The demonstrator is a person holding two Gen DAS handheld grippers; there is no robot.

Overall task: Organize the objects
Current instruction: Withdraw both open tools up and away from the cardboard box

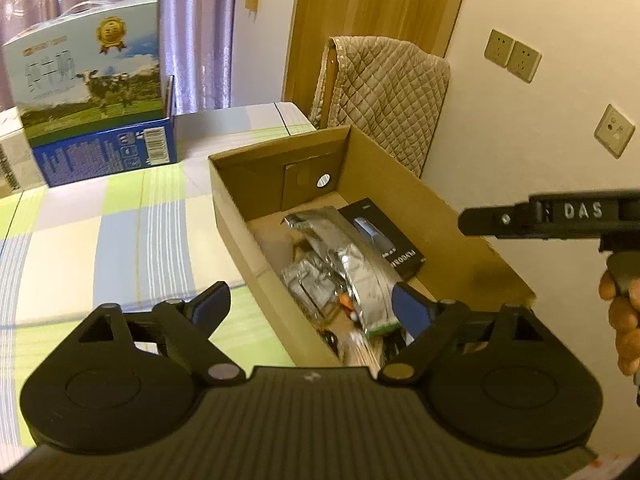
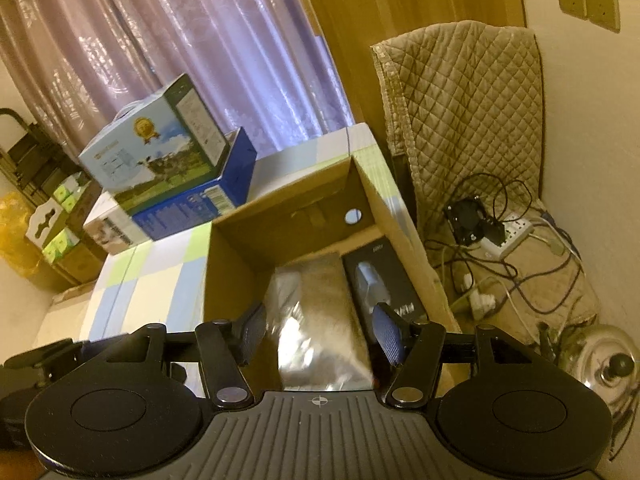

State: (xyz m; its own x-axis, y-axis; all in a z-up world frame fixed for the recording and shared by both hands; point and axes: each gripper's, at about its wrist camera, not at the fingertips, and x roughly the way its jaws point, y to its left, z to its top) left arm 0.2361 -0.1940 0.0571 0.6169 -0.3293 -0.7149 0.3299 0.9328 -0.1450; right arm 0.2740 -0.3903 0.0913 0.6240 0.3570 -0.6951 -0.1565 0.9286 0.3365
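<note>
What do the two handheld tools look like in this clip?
Both match: a black ribbed body, two round black discs, black linkage arms with silver pivot pins, and blue textured pads on the fingers. The left tool and right tool look alike. Seen side-on, the right one bears raised white letters "DAS". No sleeve shows.

Bed [image 1: 120, 216], checked sheet: open cardboard box [image 1: 420, 196] at edge; stacked cartons [image 1: 104, 152] further back.
</note>
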